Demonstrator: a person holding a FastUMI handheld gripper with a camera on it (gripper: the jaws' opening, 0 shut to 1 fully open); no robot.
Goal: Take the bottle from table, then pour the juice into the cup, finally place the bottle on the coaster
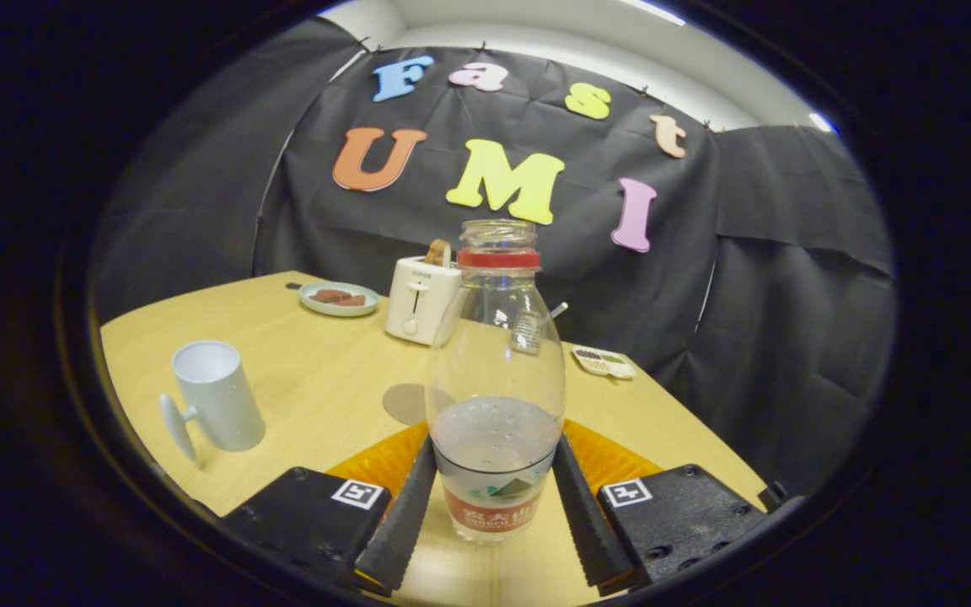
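In the gripper view, the gripper (492, 497) pinches the bottle (495, 396), both fingers pressed against its lower body, low enough to steady it, probably for pouring. The cup (214, 396) stands at ten o'clock from the bottle, its mouth open upward. The coaster (406, 403) lies just behind the bottle on the table (317, 371).

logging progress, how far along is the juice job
Done: the hand-held gripper has its fingers pressed on both sides of the open bottle. In hand: whether it is lifted off the table is unclear. Left: pouring into the white cup, then setting it on the coaster.
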